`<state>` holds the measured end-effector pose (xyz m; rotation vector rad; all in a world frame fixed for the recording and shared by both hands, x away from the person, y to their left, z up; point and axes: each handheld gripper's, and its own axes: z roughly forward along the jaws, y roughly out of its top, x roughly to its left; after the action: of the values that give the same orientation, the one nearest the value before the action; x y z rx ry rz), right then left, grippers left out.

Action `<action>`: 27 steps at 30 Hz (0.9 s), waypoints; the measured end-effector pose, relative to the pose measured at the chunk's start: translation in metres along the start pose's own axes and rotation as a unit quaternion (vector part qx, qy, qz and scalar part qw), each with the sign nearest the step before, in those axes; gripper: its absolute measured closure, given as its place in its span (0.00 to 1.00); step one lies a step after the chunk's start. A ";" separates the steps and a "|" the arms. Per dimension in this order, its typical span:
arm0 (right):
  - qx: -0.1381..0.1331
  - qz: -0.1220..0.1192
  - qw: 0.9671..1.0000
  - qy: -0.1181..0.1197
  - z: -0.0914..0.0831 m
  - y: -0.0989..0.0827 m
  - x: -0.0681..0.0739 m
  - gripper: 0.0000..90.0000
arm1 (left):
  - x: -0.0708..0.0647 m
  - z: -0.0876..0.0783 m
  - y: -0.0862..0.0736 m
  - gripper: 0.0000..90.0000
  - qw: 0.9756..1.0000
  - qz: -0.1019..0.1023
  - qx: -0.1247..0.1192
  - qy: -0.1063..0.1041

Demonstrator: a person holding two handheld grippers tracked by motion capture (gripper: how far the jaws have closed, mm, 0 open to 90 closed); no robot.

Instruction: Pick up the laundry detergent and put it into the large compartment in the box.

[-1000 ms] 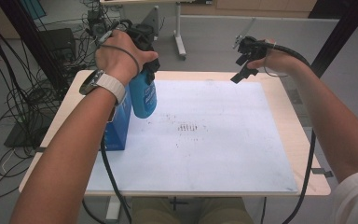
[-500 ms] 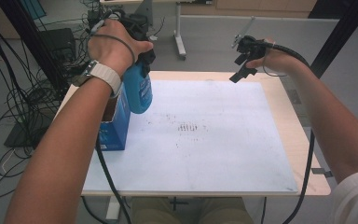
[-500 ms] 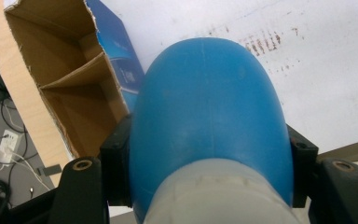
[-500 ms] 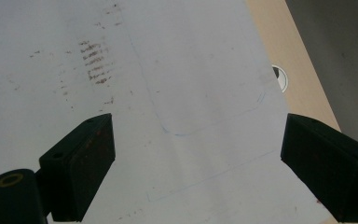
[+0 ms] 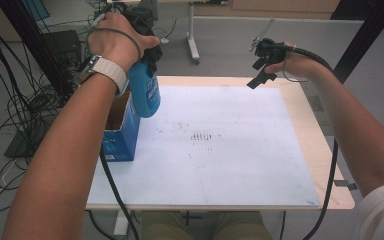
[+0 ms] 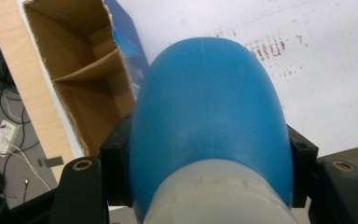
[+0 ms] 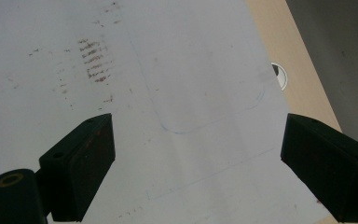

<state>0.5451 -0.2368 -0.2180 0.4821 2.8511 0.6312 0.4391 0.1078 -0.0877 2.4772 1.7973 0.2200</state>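
- Your left tool (image 5: 147, 47) is clamped on the blue bottle (image 5: 145, 92), held above the open carton (image 5: 122, 132) at the worktop's (image 5: 300, 107) left edge.
- Your right tool (image 7: 196, 163) is wide open, gripping nothing, over the white sheet (image 5: 230, 150).

Bottle (image 6: 209, 116) base: out of sight behind its own body in the left claw view; cap end cut off by the bottom edge.
Bottle label (image 5: 152, 90): print too small to read.
Box (image 5: 125, 135) inside: partly hidden by the forearm (image 5: 80, 150).
Counter (image 5: 325, 145) marks (image 5: 202, 136): too faint to read.
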 end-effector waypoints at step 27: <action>0.004 -0.002 1.000 -0.003 -0.001 -0.001 0.001 0.11 | 0.030 -0.021 -0.001 0.42 0.998 -0.053 -0.001 0.013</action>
<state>0.5435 -0.2381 -0.2180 0.4796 2.8499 0.6156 0.4444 0.1363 -0.0647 2.3794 1.9315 0.2474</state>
